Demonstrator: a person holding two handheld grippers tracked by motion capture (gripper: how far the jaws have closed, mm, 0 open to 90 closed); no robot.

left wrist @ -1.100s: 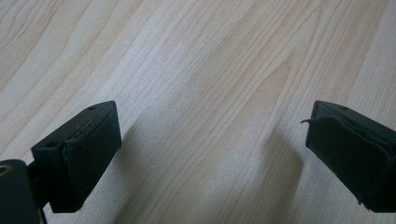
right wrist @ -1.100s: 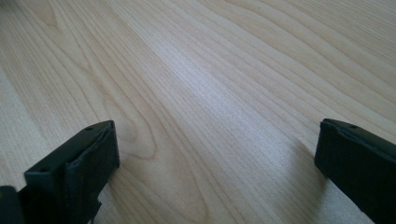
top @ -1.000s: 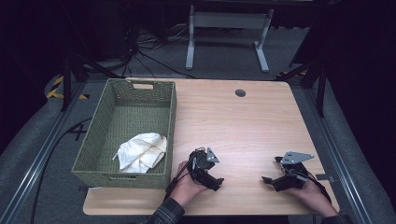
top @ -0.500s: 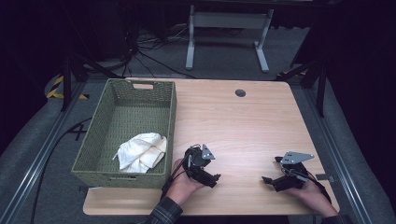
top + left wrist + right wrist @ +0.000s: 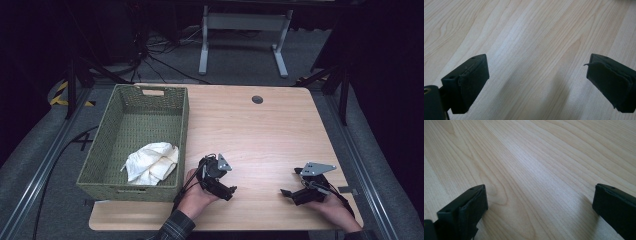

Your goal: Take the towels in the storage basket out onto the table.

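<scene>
My left gripper (image 5: 219, 181) rests low over the front middle of the light wooden table (image 5: 250, 130), just right of the basket. In the left gripper view it (image 5: 536, 82) is open, with bare wood between its black pads (image 5: 466, 82). My right gripper (image 5: 300, 187) sits near the front right corner. In the right gripper view it (image 5: 539, 207) is also open, with nothing between its pads (image 5: 464, 212). A crumpled white cloth (image 5: 150, 162) lies in the near end of a green woven basket (image 5: 131, 102).
The basket stands along the table's left side, its right wall close to my left hand. A small round cable hole (image 5: 257, 99) sits near the far edge. A metal stand (image 5: 242, 22) and cables lie on the floor beyond the table.
My left gripper has shifted and turned slightly, staying beside the basket. The right gripper, the basket and the cloth have not moved.
</scene>
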